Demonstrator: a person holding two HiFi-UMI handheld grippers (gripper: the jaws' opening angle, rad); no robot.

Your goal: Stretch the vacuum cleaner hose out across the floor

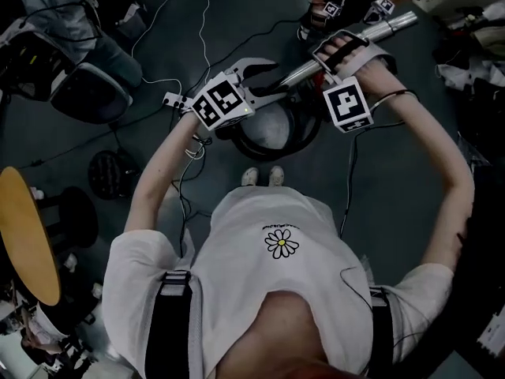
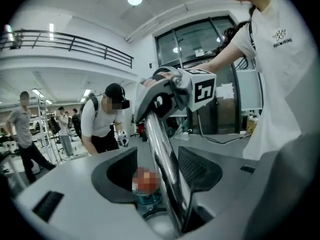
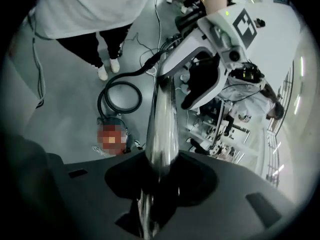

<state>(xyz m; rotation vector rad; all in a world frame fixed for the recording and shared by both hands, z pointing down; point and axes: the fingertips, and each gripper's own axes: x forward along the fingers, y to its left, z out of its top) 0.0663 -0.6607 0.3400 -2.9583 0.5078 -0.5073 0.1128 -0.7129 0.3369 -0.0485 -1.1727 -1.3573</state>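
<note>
R claw (image 3: 161,173) clamped on wand tube (image 3: 163,116); L claw (image 2: 159,170) half-open round it.

A round wooden table (image 1: 28,235) stands left, a chair (image 1: 88,91) beyond.

White daisy T-shirt (image 1: 260,279), black straps (image 1: 167,322)

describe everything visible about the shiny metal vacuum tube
The metal tube is a straight, round, mirror-bright chrome pipe, held up off the floor at a slant. The right gripper has its jaws shut on it; it passes between the left gripper's open jaws, against one. A black hose trails from it to the floor.
</note>
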